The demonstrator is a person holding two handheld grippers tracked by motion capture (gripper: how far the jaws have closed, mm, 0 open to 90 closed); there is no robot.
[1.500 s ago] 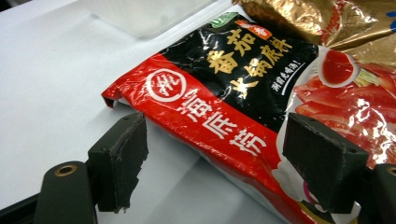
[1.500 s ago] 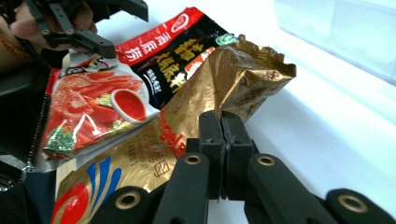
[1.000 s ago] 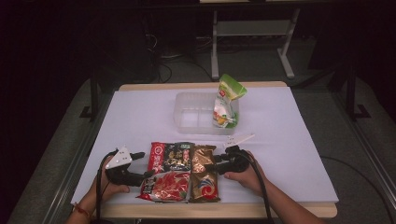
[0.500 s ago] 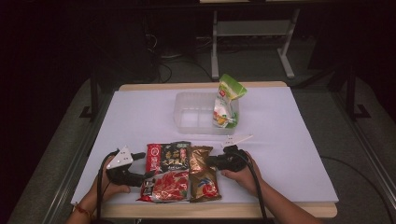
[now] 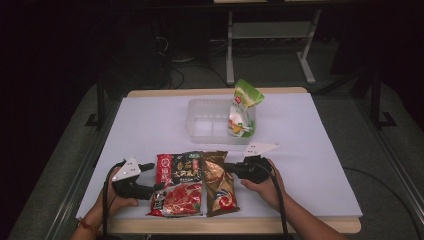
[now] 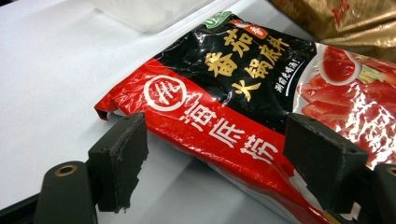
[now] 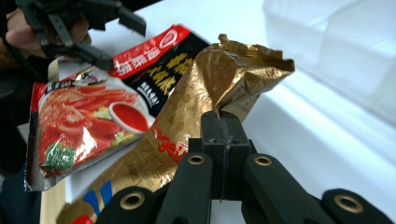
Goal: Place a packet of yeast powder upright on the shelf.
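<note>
Gold packet pinched by right tool, just closed | left tool spread astride red packet

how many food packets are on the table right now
3: a red-and-black packet at the near edge between the grippers, a gold packet beside it on its right, and a green-topped packet standing in the clear tub. Others could hide beneath.

Gold snack bag edge pinched, lifted, beside red-black hotpot packet, table's near edge

Overhead cam fwd-down; tool cams close, sharing red pouch.
</note>
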